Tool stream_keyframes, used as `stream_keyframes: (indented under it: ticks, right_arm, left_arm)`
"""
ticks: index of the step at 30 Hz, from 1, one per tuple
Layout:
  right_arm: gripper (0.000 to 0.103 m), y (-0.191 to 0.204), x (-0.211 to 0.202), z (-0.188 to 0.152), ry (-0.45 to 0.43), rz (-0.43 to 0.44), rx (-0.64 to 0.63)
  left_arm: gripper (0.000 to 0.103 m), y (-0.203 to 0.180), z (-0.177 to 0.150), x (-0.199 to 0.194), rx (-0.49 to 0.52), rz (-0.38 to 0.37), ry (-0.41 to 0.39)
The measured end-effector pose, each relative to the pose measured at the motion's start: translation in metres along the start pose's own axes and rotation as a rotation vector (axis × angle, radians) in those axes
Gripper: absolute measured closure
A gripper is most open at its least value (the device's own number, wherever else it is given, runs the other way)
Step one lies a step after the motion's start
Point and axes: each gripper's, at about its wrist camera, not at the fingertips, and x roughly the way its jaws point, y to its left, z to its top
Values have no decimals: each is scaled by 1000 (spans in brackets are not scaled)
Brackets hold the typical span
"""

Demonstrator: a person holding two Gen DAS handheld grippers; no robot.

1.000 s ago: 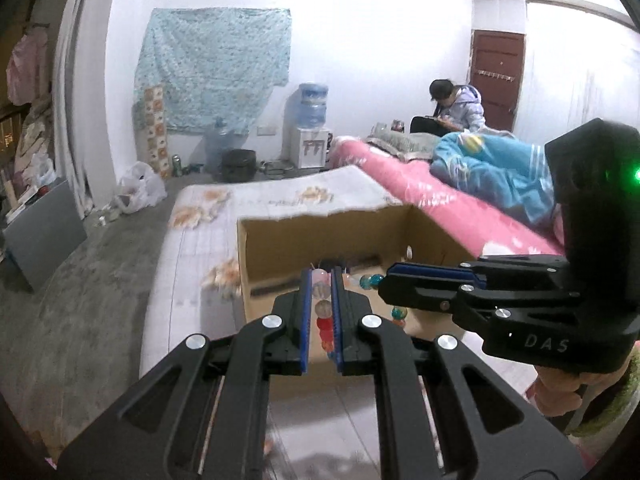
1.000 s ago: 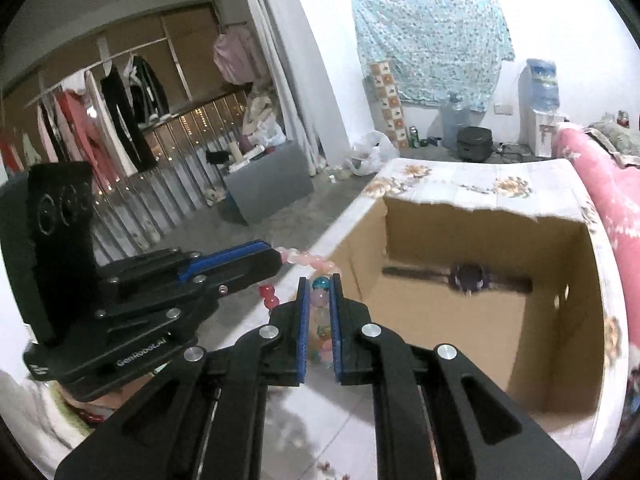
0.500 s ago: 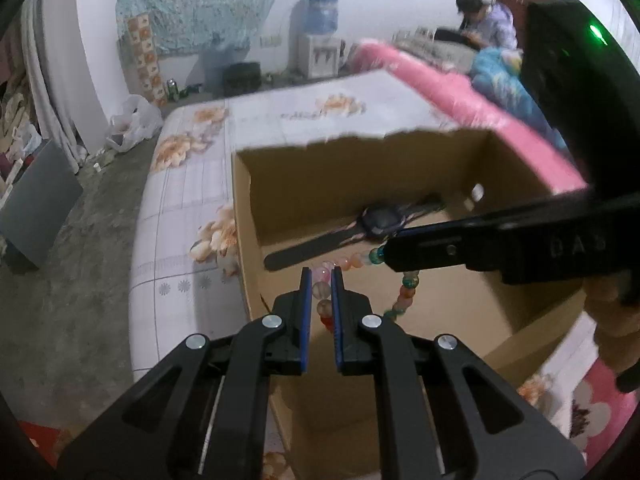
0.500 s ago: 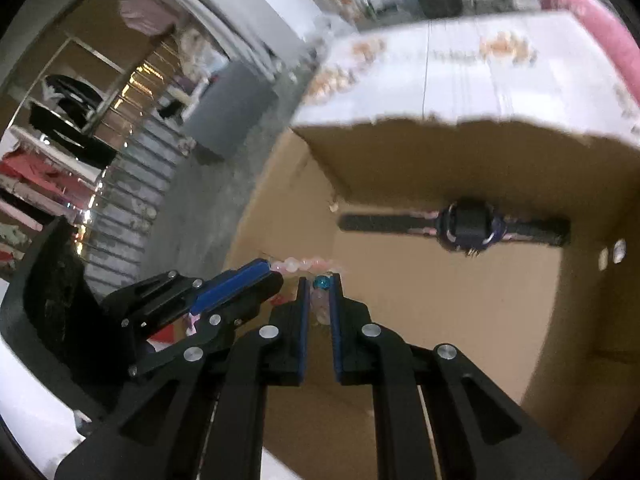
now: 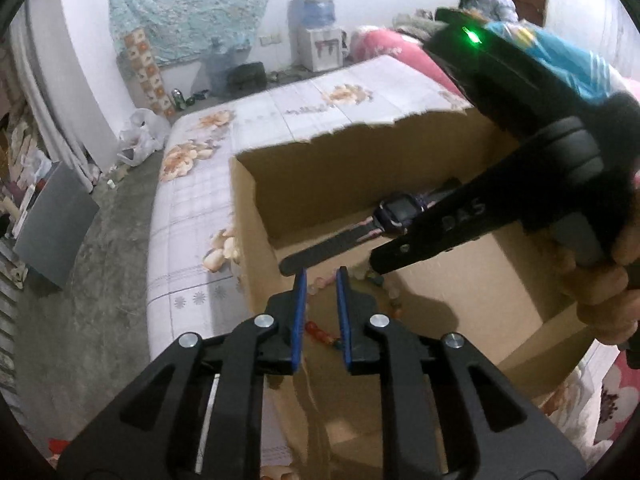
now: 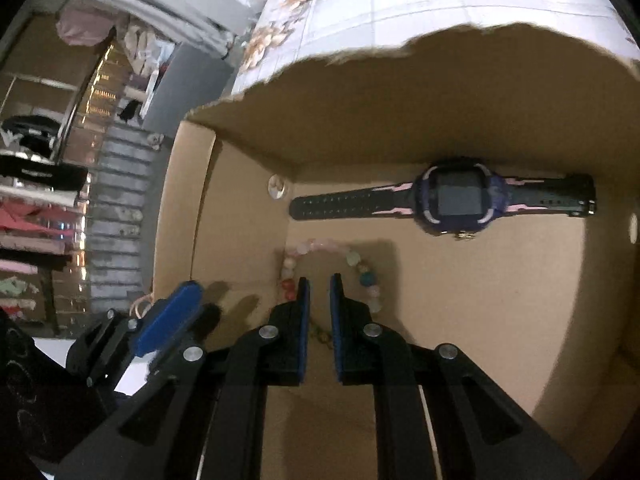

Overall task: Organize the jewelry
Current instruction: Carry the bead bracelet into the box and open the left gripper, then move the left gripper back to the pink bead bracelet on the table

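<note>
Since the beaded bracelet (image 6: 320,258) lies slack on the cardboard box (image 6: 480,92) floor beside the wristwatch (image 6: 460,200), it looks light, floppy and slippery (best pinched across its string); left gripper (image 5: 321,280) and right gripper (image 6: 319,284) hover with jaws parted, empty.
</note>
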Motion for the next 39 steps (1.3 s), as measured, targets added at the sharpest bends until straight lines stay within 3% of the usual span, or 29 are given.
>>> stream_keyframes:
  ticks: [5,6,9,10,15,18,20,24,27,31,39]
  right_arm:
    - [92,-1,-33,-13,-86,44,-17]
    - [90,0,-44,-19,-111,54,-31]
    - [74,2,-77,-41,-201,70,-73]
    - [72,3,-88,-51,-235,75,-92]
    - [64,1,-145,-125,-430,98,-192]
    - [59,-15,-172,-175,-542,51,-227]
    - [59,-25,-178,-198,-571,24,-223]
    - [59,-57,-171,-239,-579,-13,-151]
    - [59,-87,-144,-259,-526,-29,-52]
    - [59,-108,-110,-271,-458,-106,15]
    - [62,-98,-95,-284,-486,-276,-82]
  left_arm:
    - [88,12,-7,-27,-54,6,-73]
    - [84,14,-11,-37,-68,-1,-96]
    - [71,20,-28,-63,-116,-14,-154]
    - [69,20,-36,-72,-131,-26,-175]
    - [48,13,-84,-102,-207,-106,-246]
    - [42,-3,-114,-105,-222,-156,-244]
    - [40,-16,-133,-99,-238,-180,-216]
    - [40,-44,-162,-77,-248,-235,-131]
    - [40,-65,-172,-58,-227,-249,-71]
    - [40,-91,-171,-44,-146,-175,-61]
    - [40,-114,-171,-39,-73,-88,-75]
